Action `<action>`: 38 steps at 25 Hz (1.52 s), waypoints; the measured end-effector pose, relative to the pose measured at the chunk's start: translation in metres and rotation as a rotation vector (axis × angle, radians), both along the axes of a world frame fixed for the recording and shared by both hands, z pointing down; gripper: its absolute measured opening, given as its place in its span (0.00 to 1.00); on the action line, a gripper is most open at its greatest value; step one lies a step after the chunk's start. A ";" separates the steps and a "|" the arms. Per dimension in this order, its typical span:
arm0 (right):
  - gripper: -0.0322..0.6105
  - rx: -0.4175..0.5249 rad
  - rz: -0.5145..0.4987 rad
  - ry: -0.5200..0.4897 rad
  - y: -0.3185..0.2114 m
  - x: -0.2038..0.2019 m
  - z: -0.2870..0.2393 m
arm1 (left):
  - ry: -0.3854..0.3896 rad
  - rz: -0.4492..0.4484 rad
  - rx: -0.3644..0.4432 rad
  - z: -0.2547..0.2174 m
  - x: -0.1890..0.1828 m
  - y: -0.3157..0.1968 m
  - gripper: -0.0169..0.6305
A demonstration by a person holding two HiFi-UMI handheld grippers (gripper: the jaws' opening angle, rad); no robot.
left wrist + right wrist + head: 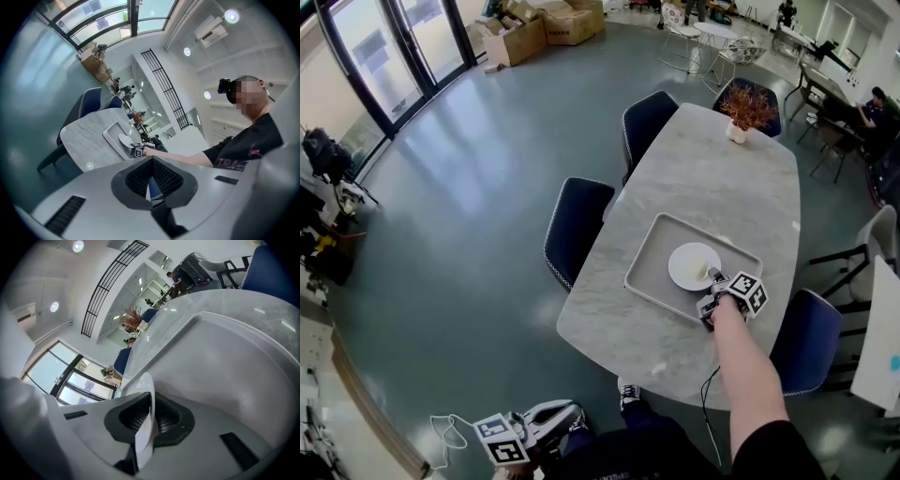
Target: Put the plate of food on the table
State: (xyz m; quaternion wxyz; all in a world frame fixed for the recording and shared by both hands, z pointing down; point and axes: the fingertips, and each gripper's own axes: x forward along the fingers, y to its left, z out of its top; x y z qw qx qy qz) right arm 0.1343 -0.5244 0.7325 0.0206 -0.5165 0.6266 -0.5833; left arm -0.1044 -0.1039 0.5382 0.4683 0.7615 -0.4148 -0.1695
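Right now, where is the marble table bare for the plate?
Free: the grey marble table between the grey rectangular tray and the potted red plant, and left of the tray. Crowded: inside the tray, where the right gripper grips the round white plate.

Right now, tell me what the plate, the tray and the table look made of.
Plate: probably glazed ceramic, white with a thin rim; melamine is possible.
Tray: matte grey plastic or coated metal, with rounded moulded corners.
Table: marble or marble-look stone, pale with grey veins.

Marble table [703, 178] with tray [659, 251], plant [746, 109]
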 end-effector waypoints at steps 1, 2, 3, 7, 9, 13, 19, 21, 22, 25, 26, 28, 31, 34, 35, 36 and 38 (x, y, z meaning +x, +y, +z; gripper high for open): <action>0.08 -0.006 -0.010 0.009 0.000 0.000 0.002 | 0.003 0.001 -0.001 0.001 -0.001 -0.001 0.04; 0.08 -0.010 -0.021 0.019 0.000 0.000 0.003 | 0.006 0.003 -0.002 0.001 -0.001 -0.002 0.04; 0.08 -0.012 -0.033 0.030 -0.001 0.000 0.004 | 0.009 0.004 -0.002 0.001 -0.001 -0.003 0.04; 0.10 -0.014 -0.101 0.108 -0.003 0.000 0.002 | 0.017 0.012 -0.002 -0.002 -0.001 -0.008 0.04; 0.12 -0.026 -0.142 0.158 -0.003 0.000 0.003 | 0.021 0.017 -0.001 -0.002 -0.001 -0.011 0.04; 0.16 -0.057 -0.218 0.276 -0.002 0.004 0.011 | 0.027 0.021 0.004 -0.001 -0.004 -0.014 0.04; 0.18 -0.084 -0.279 0.406 0.003 0.011 0.019 | 0.034 0.021 0.004 0.000 -0.009 -0.016 0.04; 0.18 -0.083 -0.280 0.448 0.006 0.014 0.019 | 0.035 0.024 0.003 0.000 -0.012 -0.015 0.04; 0.18 -0.082 -0.274 0.458 0.007 0.016 0.018 | 0.036 0.028 0.003 0.000 -0.013 -0.015 0.04; 0.18 -0.079 -0.253 0.462 0.009 0.021 0.012 | 0.039 0.041 0.003 -0.003 -0.017 -0.015 0.04; 0.18 -0.077 -0.244 0.459 0.010 0.023 0.010 | 0.040 0.045 0.003 -0.004 -0.018 -0.014 0.04; 0.18 -0.066 -0.222 0.451 0.015 0.028 0.005 | 0.036 0.060 0.006 -0.007 -0.020 -0.012 0.04; 0.18 -0.027 -0.191 0.440 0.021 0.034 -0.009 | 0.024 0.091 0.021 -0.014 -0.023 -0.012 0.04; 0.08 0.002 -0.175 0.433 0.039 0.041 -0.022 | 0.017 0.117 0.031 -0.019 -0.025 -0.006 0.04; 0.07 0.012 -0.173 0.425 0.046 0.042 -0.026 | 0.016 0.131 0.036 -0.020 -0.026 -0.004 0.04; 0.07 0.024 -0.171 0.414 0.054 0.043 -0.031 | 0.015 0.148 0.043 -0.022 -0.026 -0.001 0.04; 0.07 0.053 -0.164 0.391 0.068 0.042 -0.044 | 0.013 0.183 0.057 -0.024 -0.028 0.002 0.04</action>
